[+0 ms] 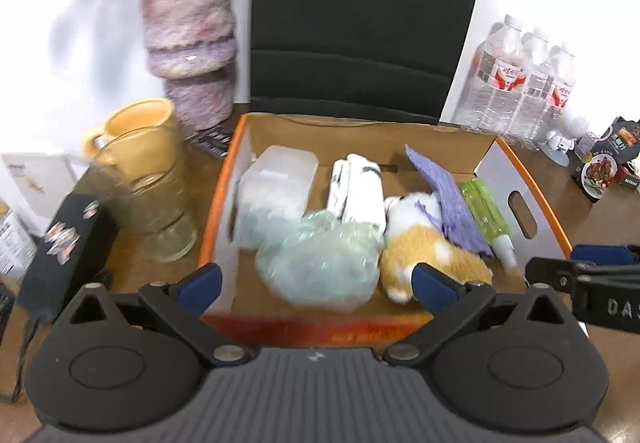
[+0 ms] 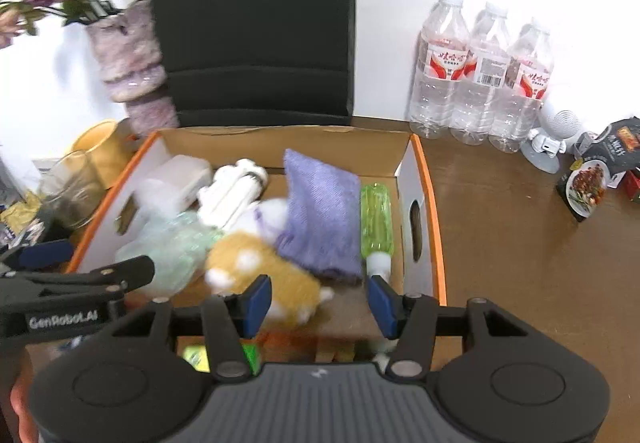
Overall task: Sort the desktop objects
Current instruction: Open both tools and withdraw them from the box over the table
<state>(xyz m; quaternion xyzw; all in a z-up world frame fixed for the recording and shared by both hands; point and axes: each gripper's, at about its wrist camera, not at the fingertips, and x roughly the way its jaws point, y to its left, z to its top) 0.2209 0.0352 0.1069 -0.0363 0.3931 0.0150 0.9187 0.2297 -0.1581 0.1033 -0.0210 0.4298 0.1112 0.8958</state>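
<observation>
Two hand-held grippers hang over an orange-rimmed cardboard box (image 1: 520, 163) on a brown wooden desk (image 2: 520, 243), both empty. Far left on the desk: small black box with stickers (image 1: 66, 243), clear glass cup (image 1: 160, 203), yellow ceramic mug (image 1: 136, 123), fuzzy purple vase (image 1: 192, 43) with pink flowers. Left gripper (image 1: 316, 279) has its blue pads spread wide, nothing between them, poised above the box's near edge. Inside the box, left to right: frosted translucent plastic container (image 1: 276, 187), crumpled pale green plastic bag (image 1: 320, 263) in front of it, white spiral lamp bulb (image 1: 356, 191), orange-and-white plush toy (image 1: 424, 255), purple knitted cloth (image 1: 452, 199) leaning over the plush, green transparent bottle with white cap (image 1: 486, 215) lying against the right wall. Right gripper (image 2: 320, 303) has its jaws about half apart, gripping nothing, above the box's near right corner. Black bag (image 2: 252, 23) stands behind the box. Three clear water bottles (image 2: 480, 83) stand at the wall right of it; small white fan (image 2: 552, 139) and dark food package (image 2: 592, 179) sit farther right.
</observation>
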